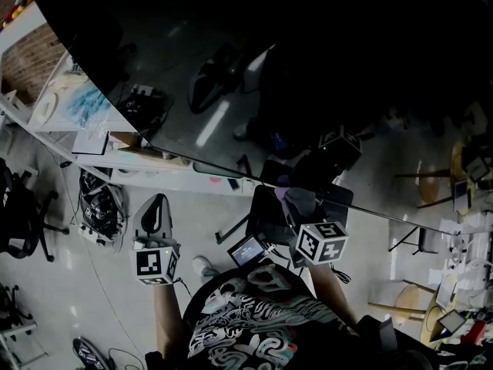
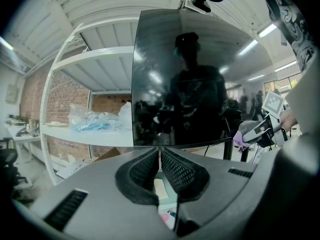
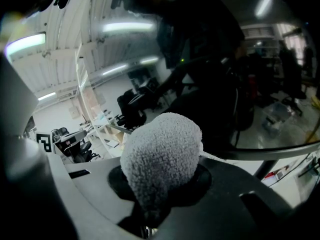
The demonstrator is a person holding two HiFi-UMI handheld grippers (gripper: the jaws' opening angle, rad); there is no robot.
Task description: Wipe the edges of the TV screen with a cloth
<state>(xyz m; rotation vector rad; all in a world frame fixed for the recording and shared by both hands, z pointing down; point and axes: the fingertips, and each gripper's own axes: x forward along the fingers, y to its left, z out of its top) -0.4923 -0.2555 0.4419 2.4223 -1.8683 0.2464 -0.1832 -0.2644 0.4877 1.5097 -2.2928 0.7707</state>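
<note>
The bunched grey cloth [image 3: 162, 159] hides our right gripper's [image 1: 299, 205] fingers, which clamp it by the TV screen's [image 1: 308, 68] lower edge; we cannot tell whether it touches. Our left gripper's [image 2: 160, 156] fingers sit nearly together, empty.

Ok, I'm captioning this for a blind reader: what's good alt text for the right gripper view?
The right gripper is shut on a bunched, fluffy pale cloth, held up before the dark, glossy TV screen. The screen mirrors a person's dark outline and ceiling lights; its lower edge runs beyond the cloth.
</note>
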